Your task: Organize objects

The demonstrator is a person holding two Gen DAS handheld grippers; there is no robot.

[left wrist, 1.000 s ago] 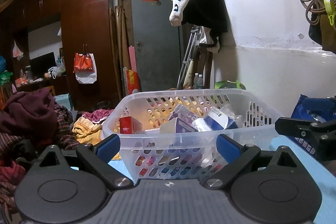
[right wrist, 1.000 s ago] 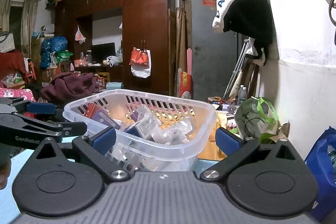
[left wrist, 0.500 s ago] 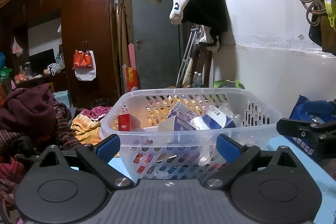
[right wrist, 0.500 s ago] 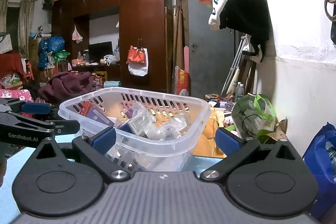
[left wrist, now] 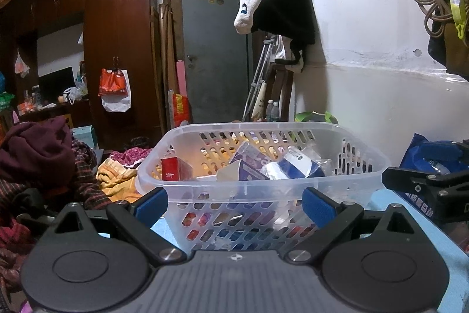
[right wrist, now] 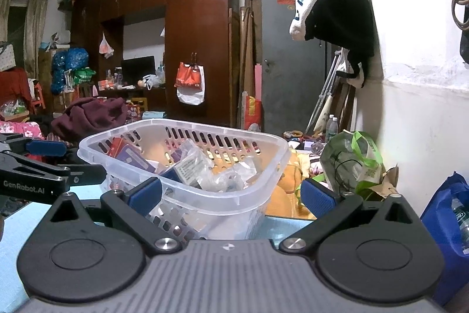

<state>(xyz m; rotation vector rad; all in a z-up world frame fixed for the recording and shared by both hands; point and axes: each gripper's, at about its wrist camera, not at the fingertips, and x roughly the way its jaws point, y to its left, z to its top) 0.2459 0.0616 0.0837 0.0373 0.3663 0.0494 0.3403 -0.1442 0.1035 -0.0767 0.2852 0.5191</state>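
Observation:
A clear plastic basket [left wrist: 293, 184] stands on the blue table [left wrist: 457, 251], also in the right wrist view [right wrist: 234, 192]. It holds several small boxes and packets, among them a red box [left wrist: 176, 169], a purple and white carton [left wrist: 246, 166] and a blue and white packet [left wrist: 299, 163]. My left gripper [left wrist: 234, 203] is open and empty, just short of the basket's near wall. My right gripper [right wrist: 231, 195] is open and empty, near the basket's right corner. Each gripper shows at the edge of the other's view.
A blue bag [right wrist: 448, 225] stands at the table's right by the white wall. A green bag [right wrist: 354, 163] and yellow cloth [right wrist: 281, 195] lie beyond the table. Piled dark red clothes [left wrist: 35, 154] are at the left. A wooden wardrobe [left wrist: 117, 49] and grey door [left wrist: 214, 49] stand behind.
Both views have tilted up a little and the basket sits slightly lower in the frame. Both grippers stay open and empty.

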